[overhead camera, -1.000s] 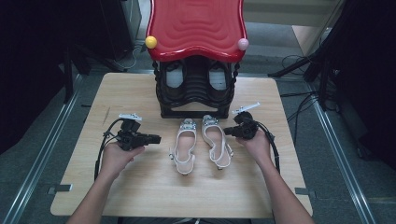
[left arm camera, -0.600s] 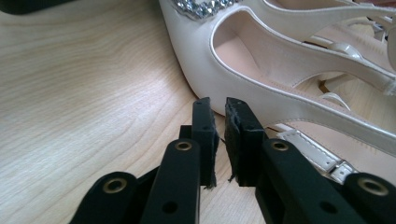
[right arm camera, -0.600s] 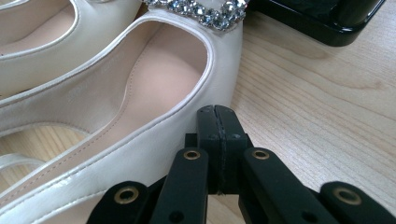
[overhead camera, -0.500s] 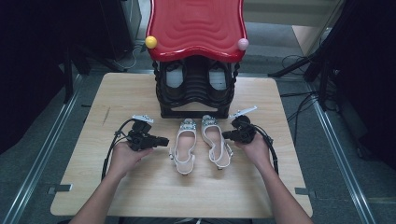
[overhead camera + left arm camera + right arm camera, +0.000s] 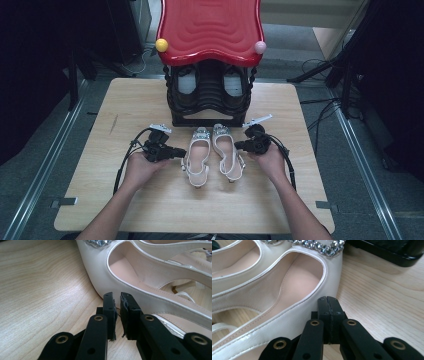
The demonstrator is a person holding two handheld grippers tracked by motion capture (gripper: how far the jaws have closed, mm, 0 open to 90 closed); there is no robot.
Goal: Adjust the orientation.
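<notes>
2 white slingback shoes side by side.

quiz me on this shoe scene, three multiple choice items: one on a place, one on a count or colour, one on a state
1. Where do the cream shoes lie?
A. on the table in front of the black rack
B. under the rack's red top
C. on the floor

2. How many cream shoes lie on the table?
A. one
B. two
C. four

3. How do the right gripper's jaws stand?
A. wide open
B. clamped on a strap
C. shut, nothing between them

Answers:
1. A: the high view shows them side by side just in front of the black rack.
2. B: a pair lies between the two grippers.
3. C: in the right gripper view the pads meet, beside the shoe's outer side.
</notes>
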